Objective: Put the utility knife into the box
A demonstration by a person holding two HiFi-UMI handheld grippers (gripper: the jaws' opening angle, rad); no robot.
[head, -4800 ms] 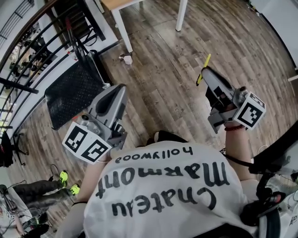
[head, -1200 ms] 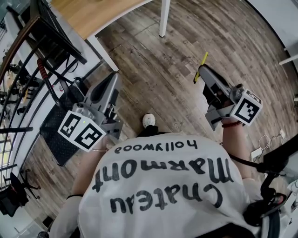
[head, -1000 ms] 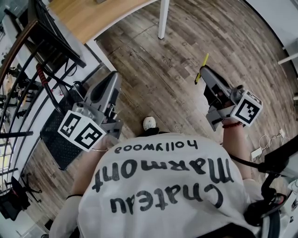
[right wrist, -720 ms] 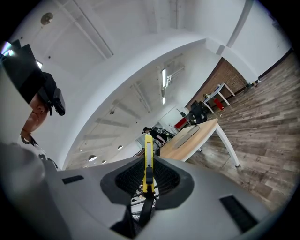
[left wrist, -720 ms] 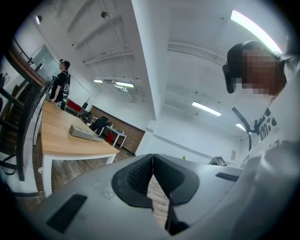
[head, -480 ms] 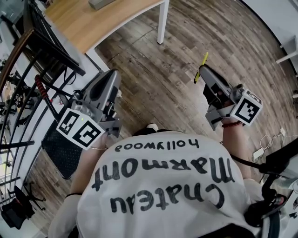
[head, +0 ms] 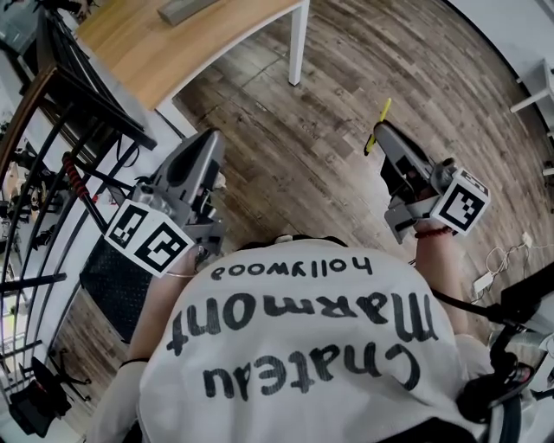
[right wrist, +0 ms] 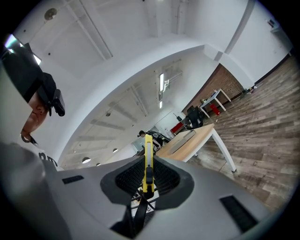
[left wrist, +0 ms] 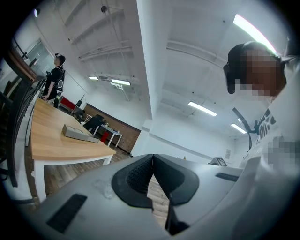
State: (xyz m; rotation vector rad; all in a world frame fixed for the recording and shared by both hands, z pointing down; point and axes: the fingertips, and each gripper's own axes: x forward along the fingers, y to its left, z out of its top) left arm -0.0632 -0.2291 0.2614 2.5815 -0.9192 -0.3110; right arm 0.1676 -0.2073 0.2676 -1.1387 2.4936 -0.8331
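Note:
A yellow utility knife sticks out of my right gripper, which is shut on it and held in the air above the wood floor. In the right gripper view the knife stands upright between the black pads. My left gripper is shut with nothing in it; its pads meet in the left gripper view. A flat grey box lies on a wooden table. That box shows at the top edge of the head view, far ahead of both grippers.
The table has white legs. Black metal railings and a black mat lie to the left. Cables trail on the floor at right. A person stands beyond the table.
The table and the grey box have come further into the head view at top left. Both grippers keep their pose, the knife still held in the right one.

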